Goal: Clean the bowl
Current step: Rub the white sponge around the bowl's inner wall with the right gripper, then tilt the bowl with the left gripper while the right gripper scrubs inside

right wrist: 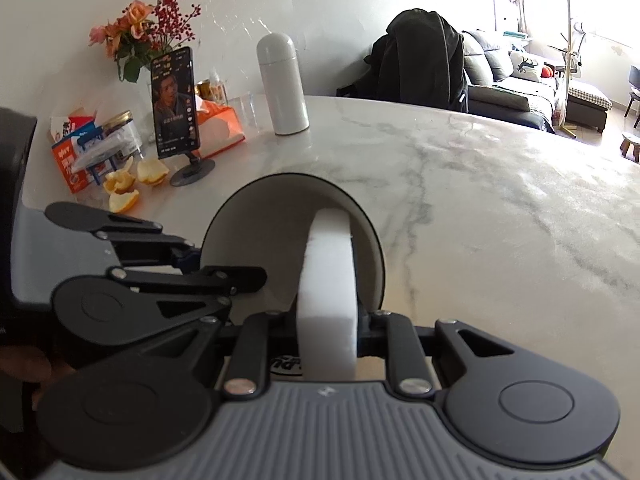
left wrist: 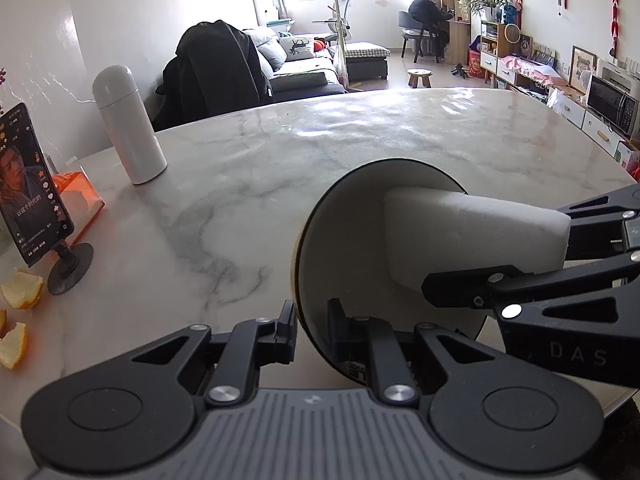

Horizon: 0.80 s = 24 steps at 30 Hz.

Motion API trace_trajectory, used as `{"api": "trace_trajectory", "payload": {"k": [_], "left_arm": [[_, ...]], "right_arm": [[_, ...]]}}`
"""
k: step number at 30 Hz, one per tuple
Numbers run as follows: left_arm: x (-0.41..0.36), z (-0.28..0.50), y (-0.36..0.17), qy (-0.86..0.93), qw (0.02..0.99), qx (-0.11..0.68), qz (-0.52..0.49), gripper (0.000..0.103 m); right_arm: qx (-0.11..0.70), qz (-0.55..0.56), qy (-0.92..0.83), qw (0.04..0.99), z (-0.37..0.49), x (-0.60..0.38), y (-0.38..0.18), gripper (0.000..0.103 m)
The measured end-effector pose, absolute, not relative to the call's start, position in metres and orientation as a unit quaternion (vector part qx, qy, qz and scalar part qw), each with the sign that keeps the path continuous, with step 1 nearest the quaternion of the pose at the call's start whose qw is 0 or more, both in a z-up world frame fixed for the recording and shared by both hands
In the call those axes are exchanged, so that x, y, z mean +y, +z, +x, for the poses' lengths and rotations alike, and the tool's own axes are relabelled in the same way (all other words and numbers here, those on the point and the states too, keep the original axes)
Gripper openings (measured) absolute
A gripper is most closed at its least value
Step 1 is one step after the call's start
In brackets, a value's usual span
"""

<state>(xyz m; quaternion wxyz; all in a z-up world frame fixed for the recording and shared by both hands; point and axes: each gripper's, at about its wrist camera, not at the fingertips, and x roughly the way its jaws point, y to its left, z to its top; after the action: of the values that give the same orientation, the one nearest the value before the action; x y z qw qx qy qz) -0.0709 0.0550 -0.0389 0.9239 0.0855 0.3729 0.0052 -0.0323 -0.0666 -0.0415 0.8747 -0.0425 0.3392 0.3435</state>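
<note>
A dark-rimmed bowl with a pale inside is tipped on its side above the marble table, its opening facing right in the left wrist view. My left gripper is shut on the bowl's near rim. A white sponge block reaches into the bowl, and my right gripper is shut on it, coming in from the right. In the right wrist view the sponge runs forward from my right gripper into the bowl, with my left gripper clamped on the rim at left.
A white flask, a phone on a stand, an orange tissue box and orange peels sit at the table's left. Flowers and snack packs stand beyond. A coat-draped chair is behind the table.
</note>
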Motion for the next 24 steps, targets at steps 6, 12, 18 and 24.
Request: {"api": "trace_trajectory", "payload": {"k": [6, 12, 18, 24], "left_arm": [[0.057, -0.071, -0.039, 0.002, 0.924, 0.374, 0.082, 0.016], [0.063, -0.068, -0.037, -0.011, 0.921, 0.382, 0.071, 0.017], [0.062, -0.064, -0.022, -0.027, 0.928, 0.365, 0.073, 0.019], [0.049, -0.057, -0.007, -0.036, 0.933, 0.341, 0.11, 0.021]], "right_arm": [[0.348, -0.042, 0.351, 0.868, -0.033, -0.063, -0.047, 0.022], [0.357, -0.038, 0.365, 0.859, -0.035, -0.058, -0.054, 0.022], [0.364, -0.044, 0.368, 0.854, -0.036, -0.055, -0.059, 0.022], [0.361, -0.052, 0.367, 0.856, -0.036, -0.053, -0.06, 0.022]]}}
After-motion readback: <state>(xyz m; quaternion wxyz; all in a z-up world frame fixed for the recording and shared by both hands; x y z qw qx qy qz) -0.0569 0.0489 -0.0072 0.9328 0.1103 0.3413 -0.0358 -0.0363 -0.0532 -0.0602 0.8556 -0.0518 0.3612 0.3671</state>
